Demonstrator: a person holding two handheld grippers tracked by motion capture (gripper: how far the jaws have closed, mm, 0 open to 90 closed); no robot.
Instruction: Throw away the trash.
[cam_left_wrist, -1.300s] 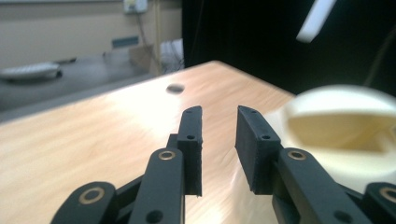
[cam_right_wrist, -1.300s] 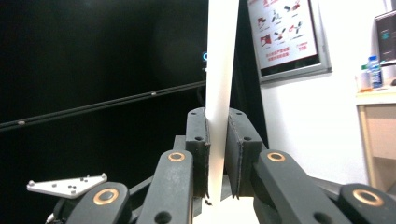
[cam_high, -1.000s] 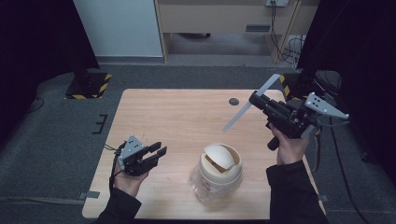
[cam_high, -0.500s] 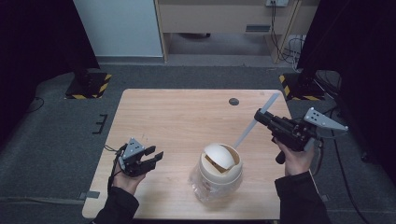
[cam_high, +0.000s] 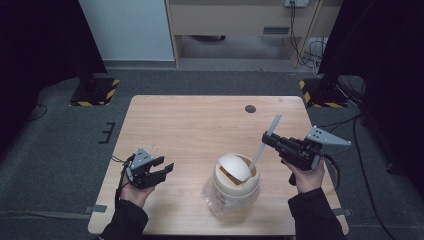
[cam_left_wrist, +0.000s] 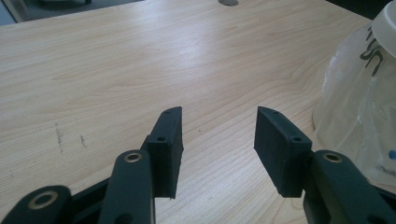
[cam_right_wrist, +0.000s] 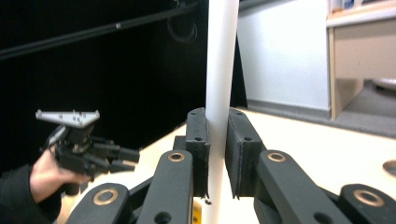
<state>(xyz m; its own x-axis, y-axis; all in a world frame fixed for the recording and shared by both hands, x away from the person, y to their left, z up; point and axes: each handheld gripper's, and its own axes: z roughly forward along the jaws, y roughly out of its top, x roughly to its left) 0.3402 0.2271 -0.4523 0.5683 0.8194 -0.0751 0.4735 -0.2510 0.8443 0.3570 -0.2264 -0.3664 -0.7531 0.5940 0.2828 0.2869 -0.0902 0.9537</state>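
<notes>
From above, the right tongs (cam_high: 270, 141) pinch a white strip (cam_high: 265, 142) slanting down to the lidded jar (cam_high: 234, 182) near the worktop's (cam_high: 200, 125) front edge. The left gripper view shows the left tongs (cam_left_wrist: 217, 133) gaping, empty, beside the jar's plastic wrap (cam_left_wrist: 359, 107). In the right gripper view the strip (cam_right_wrist: 219, 93) sits clamped near the jaw tips, so a sideways nudge could twist it loose.

Unreadable dark lettering on plastic bag (cam_left_wrist: 359, 84)
</notes>
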